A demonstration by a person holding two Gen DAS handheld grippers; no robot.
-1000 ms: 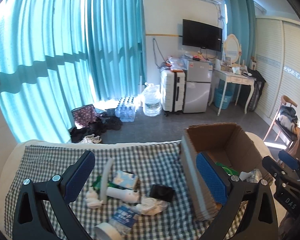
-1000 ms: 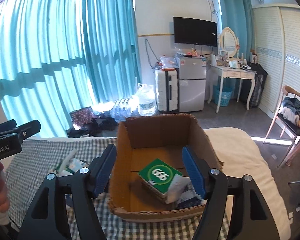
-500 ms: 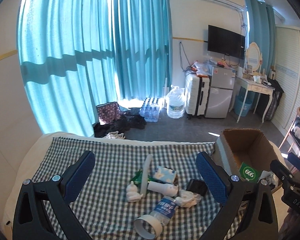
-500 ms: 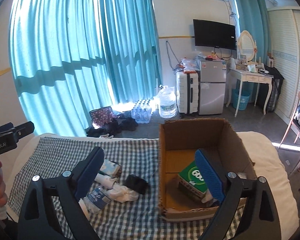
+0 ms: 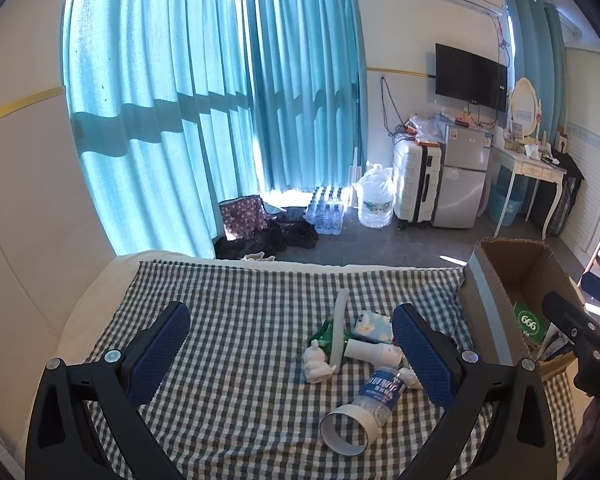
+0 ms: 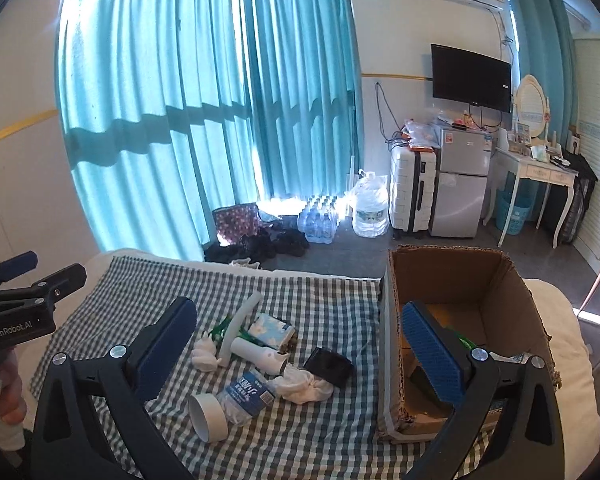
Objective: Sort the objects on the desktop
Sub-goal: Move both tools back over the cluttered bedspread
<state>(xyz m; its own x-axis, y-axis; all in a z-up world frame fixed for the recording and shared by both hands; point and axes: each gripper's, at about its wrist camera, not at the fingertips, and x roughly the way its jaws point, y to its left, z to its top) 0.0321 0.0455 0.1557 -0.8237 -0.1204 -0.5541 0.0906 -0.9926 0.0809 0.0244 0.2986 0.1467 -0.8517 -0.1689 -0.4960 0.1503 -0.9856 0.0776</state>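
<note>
A pile of small things lies on the checked cloth [image 5: 228, 300]: a white tape roll [image 5: 342, 408], a crushed water bottle [image 5: 380, 390], a white figurine [image 5: 316, 364], a curved white tube [image 5: 338, 328], a tissue pack [image 5: 374, 324] and a white bottle [image 5: 374, 351]. In the right wrist view a black wallet [image 6: 328, 366] and a white cloth [image 6: 306, 386] lie beside them. To their right stands the cardboard box [image 6: 452, 272], holding a green box [image 5: 528, 322]. My left gripper [image 5: 290, 316] hangs open above the pile. My right gripper [image 6: 298, 312] has opening jaws with nothing between them.
The cloth ends at a white padded edge [image 6: 560, 320] behind and right of the box. Beyond it on the floor are bags [image 5: 244, 216], packed water bottles [image 5: 326, 216], a suitcase [image 5: 416, 184] and a small fridge [image 5: 462, 176]. A hand [image 6: 0, 400] shows at far left.
Both grippers have swung left, away from the cardboard box and over the pile on the cloth. The right gripper's jaws have spread wider. The left jaws stay as wide as before.
</note>
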